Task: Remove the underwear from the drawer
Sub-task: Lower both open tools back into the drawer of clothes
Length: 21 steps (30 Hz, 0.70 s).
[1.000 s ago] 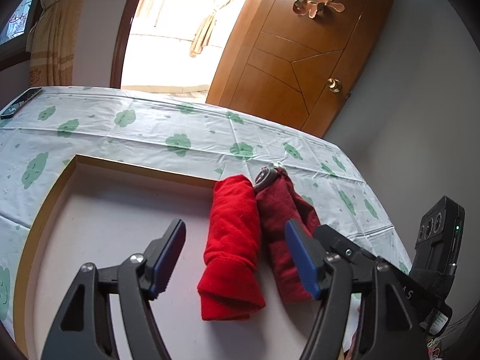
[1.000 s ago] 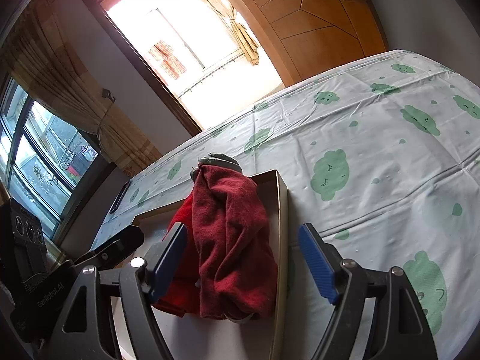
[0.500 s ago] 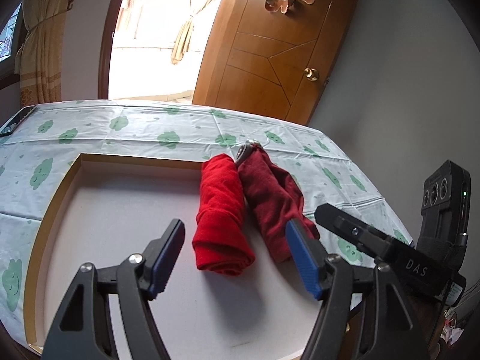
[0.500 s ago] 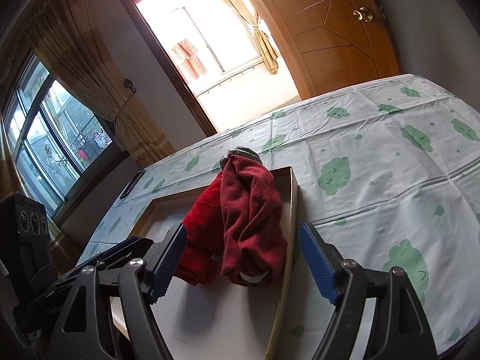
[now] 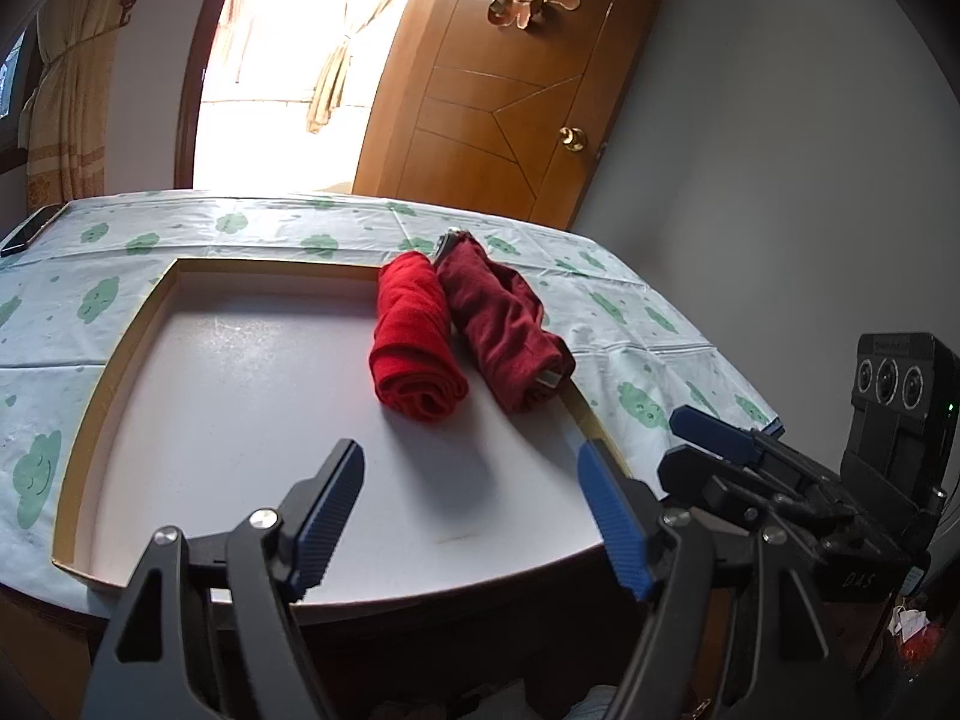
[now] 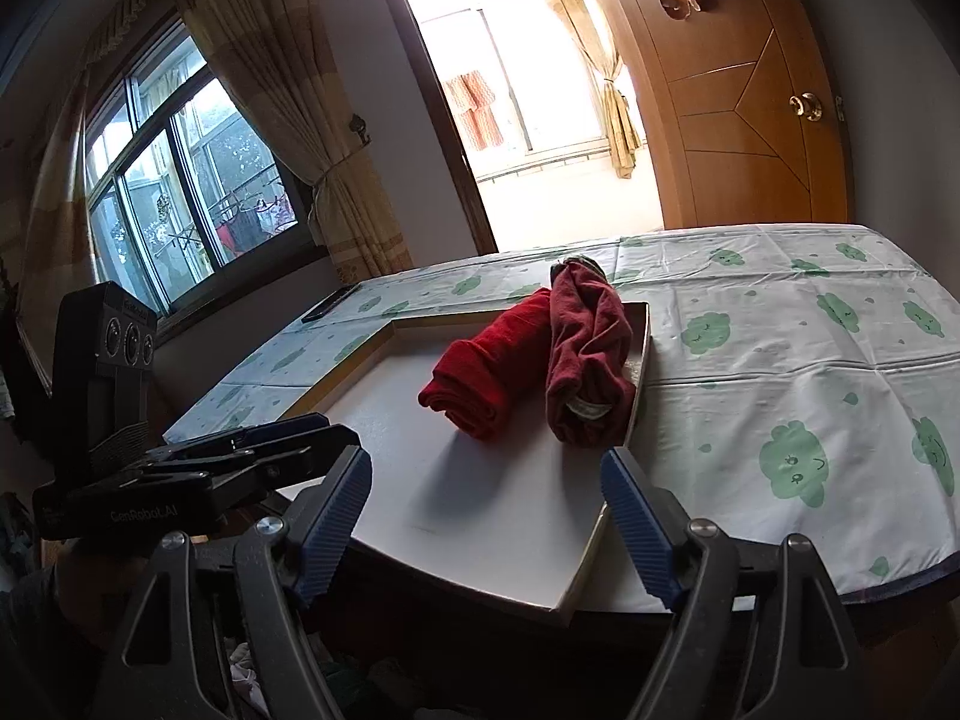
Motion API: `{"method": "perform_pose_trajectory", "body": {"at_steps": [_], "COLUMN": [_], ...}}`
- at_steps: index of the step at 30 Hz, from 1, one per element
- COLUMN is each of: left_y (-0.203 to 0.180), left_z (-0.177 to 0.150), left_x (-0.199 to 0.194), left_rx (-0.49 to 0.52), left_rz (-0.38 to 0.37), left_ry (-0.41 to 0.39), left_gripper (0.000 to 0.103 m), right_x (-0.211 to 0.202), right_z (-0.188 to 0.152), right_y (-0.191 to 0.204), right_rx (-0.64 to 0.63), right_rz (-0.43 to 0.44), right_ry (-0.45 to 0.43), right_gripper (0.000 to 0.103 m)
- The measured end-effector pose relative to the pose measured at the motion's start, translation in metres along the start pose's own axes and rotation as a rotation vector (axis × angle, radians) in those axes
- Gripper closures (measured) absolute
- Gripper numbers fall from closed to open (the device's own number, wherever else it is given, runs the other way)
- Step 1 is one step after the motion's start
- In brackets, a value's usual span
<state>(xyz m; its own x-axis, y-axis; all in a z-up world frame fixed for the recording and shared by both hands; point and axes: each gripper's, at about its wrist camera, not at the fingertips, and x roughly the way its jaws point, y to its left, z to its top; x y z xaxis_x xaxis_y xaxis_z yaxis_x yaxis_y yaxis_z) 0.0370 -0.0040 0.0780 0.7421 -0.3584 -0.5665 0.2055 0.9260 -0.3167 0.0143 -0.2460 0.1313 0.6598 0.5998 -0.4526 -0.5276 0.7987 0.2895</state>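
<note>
Both grippers have backed off, left gripper [image 5: 471,507] jaws just widening, right gripper [image 6: 486,519] wide, empty. Rolled bright-red underwear [image 5: 414,339] sits at your 12 in shallow white drawer [image 5: 240,408]; re-approach, grab it.

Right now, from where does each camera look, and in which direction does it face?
Left wrist: sits behind the open left gripper, looks over the drawer toward the door; the right gripper shows at its right.
Right wrist: sits behind the open right gripper, faces the window and doorway; the left gripper shows at its left.
Shared: bright red roll, dark red roll, tablecloth.
</note>
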Motion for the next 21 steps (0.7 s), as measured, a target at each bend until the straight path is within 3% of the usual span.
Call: {"method": "perform_pose_trajectory", "body": {"at_steps": [11, 21], "left_y": [0.015, 0.035], "left_z": [-0.055, -0.102], "left_x": [-0.027, -0.045], "left_rx": [0.011, 0.027], "left_rz": [-0.026, 0.029], "left_ry": [0.051, 0.083], "left_gripper": [0.028, 0.028], "right_x": [-0.028, -0.044], "right_z": [-0.055, -0.105], "right_y": [0.035, 0.05], "right_rx": [-0.165, -0.322], "right_rz": [0.045, 0.061], "right_ry": [0.062, 0.175], "right_gripper": [0.021, 0.021]}}
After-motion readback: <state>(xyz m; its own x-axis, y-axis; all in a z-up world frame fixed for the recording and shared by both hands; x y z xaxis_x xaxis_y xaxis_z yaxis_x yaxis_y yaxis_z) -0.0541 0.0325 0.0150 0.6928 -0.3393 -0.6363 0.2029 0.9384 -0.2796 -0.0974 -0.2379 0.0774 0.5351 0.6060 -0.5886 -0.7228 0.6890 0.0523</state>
